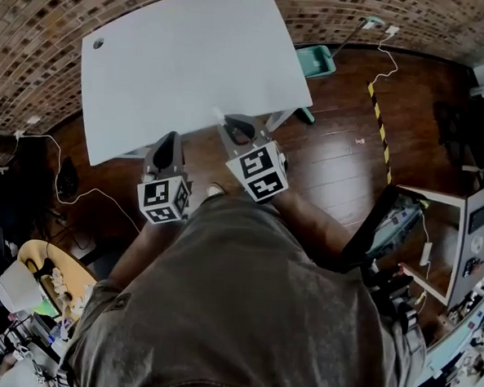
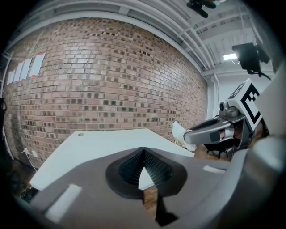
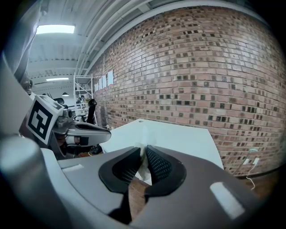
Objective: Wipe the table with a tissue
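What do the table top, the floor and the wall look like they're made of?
Table top: smooth matte white, probably laminate or painted board.
Floor: glossy dark wood planks, seams and sheen visible.
Wall: bare brick with mortar joints.

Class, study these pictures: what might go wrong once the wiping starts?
The tissue is only a small wad pinched in the right gripper. Dragged across the table, it may slip out or tear. With so little tissue showing, the jaw tips might scrape the table instead.
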A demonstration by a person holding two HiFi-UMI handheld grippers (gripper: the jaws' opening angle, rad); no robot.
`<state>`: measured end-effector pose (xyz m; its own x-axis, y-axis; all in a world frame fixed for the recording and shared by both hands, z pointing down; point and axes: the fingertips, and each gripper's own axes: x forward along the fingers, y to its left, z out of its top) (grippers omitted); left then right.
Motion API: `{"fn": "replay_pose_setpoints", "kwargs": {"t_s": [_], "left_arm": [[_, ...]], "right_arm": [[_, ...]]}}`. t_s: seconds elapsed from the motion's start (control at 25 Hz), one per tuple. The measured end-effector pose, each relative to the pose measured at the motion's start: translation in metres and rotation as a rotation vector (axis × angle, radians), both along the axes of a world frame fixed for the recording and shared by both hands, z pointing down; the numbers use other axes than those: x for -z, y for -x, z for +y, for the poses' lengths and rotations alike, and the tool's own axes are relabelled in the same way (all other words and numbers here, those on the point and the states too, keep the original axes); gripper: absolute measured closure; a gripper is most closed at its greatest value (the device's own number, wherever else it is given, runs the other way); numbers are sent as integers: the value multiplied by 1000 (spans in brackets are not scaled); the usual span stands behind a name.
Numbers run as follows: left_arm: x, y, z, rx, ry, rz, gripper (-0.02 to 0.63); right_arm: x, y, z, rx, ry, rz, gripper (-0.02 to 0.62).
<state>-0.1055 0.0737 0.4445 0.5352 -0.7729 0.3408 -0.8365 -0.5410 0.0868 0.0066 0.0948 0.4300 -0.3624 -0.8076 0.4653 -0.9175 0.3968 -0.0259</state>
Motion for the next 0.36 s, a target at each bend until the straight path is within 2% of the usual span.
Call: {"fn": "replay_pose_setpoints", "kwargs": {"t_s": [0.36], "left_arm": [[1,-10,-5,-11,-16,-9,604]], "right_arm": [[-7,-7,-1,14,7,12,540]]}}
